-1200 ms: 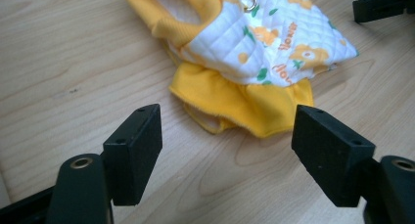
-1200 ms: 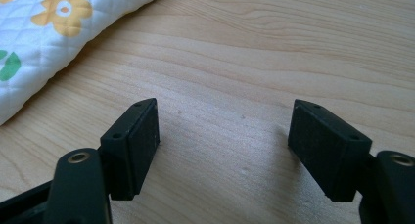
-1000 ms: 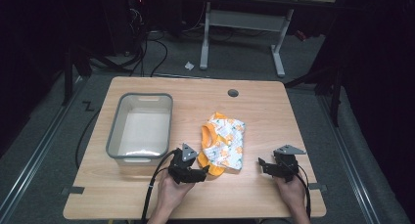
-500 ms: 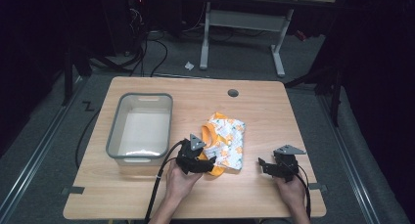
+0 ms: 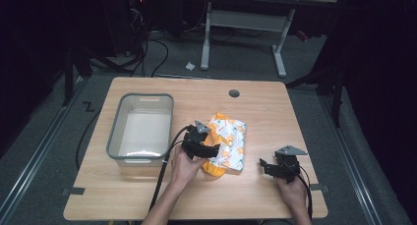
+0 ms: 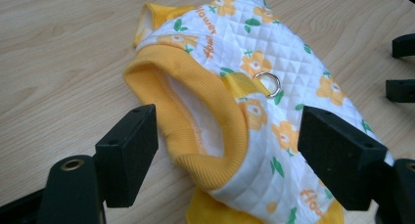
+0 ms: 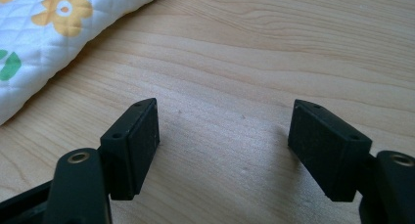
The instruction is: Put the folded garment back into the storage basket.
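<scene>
Left gripper point(image 6: 225, 155) spread, just opened wider, around yellow collar of flowered vest point(image 6: 254, 111).
Metal ring point(image 6: 267, 83) seen from left gripper view; right gripper point(image 7: 222, 145) spread over bare desk point(image 7: 274, 53).

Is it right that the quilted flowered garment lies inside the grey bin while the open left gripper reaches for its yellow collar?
No. The garment lies on the table, right of the grey bin, as the high view shows. The left gripper is indeed open at its yellow collar.
</scene>
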{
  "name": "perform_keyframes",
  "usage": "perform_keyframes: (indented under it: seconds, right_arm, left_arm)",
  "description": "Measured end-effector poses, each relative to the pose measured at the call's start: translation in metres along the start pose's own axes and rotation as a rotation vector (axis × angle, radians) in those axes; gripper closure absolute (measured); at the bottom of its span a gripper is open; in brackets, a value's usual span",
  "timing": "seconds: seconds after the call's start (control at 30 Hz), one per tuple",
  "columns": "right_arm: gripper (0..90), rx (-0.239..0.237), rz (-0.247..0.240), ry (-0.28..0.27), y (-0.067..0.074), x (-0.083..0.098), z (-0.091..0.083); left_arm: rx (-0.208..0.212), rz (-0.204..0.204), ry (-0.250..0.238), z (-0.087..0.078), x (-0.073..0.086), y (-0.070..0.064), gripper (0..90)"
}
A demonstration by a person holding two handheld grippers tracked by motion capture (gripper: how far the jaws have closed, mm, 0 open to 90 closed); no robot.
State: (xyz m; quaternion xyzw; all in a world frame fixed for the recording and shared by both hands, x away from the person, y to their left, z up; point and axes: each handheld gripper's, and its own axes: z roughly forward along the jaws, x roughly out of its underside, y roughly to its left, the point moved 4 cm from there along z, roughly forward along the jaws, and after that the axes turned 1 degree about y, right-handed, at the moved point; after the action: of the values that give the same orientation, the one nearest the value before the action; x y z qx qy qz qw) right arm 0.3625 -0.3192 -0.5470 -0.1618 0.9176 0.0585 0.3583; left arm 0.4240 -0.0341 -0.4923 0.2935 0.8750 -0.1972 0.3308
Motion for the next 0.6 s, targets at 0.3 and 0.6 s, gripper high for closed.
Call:
perform_keyframes:
  seconds: [0.3,0.6]
  right_arm:
    - [27.7,0.000,0.001,0.000,0.000,0.000,0.000]
    - [27.6,0.000,0.001,0.000,0.000,0.000,0.000]
  left_arm:
    - [-0.005,-0.035,0.024,0.021,-0.004,0.011,22.2]
    - [-0.013,-0.032,0.074,0.041,-0.007,0.014,19.0]
